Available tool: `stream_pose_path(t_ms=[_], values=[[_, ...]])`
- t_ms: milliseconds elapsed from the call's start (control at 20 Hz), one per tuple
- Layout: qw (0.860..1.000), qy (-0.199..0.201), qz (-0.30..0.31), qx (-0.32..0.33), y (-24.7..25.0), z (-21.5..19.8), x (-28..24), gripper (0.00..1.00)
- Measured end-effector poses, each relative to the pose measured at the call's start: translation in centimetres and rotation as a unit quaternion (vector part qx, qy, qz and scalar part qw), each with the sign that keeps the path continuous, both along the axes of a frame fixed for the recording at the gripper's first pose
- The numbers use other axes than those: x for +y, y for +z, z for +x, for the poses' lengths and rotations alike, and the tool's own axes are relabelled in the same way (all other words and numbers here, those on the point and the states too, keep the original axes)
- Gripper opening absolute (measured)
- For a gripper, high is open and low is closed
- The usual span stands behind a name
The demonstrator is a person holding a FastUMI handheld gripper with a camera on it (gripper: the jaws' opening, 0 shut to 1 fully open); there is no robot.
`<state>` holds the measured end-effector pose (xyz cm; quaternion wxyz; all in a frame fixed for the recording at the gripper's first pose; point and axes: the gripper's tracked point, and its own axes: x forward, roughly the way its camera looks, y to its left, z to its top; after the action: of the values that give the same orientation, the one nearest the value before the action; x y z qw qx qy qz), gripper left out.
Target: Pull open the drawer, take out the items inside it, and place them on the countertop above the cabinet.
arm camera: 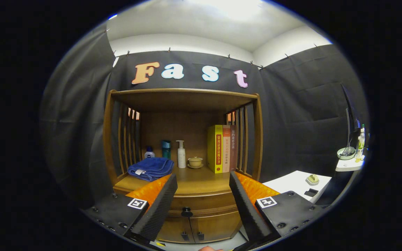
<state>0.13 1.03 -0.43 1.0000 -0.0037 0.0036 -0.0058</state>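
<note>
I have the hand-held gripper [203, 195] spread wide with nothing between its fingers, facing the wooden cabinet [187, 104]. The drawer [201, 205] sits closed, its dark knob [186, 211] framed between the fingers, just ahead. On the tabletop [194, 181] above lie a blue towel [151, 168], bottles, a cup [195, 161] and upright books [222, 149].

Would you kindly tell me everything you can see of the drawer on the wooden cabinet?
The brown wooden drawer sits directly beneath the cabinet's countertop, above two small cabinet doors. Its curved front looks like varnished wood with horizontal grooves along the lower edge. A small dark round knob sits at the middle of its front. It appears fully shut, flush with the cabinet. Nothing touches it: the open gripper hovers in front, the knob showing between its fingers.
</note>
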Motion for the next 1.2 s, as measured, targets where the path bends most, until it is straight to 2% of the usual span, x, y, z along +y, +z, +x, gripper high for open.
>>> stream_pose_path(t_ms=[900,1000,1200], values=[[1.000,0.003,0.011,0.008,-2.3,1.0,0.9,0.98],[1.000,0.006,0.012,0.003,-3.4,1.6,1.2,0.98],[1.000,0.010,0.001,0.029,-9.1,3.2,2.2,0.98]])
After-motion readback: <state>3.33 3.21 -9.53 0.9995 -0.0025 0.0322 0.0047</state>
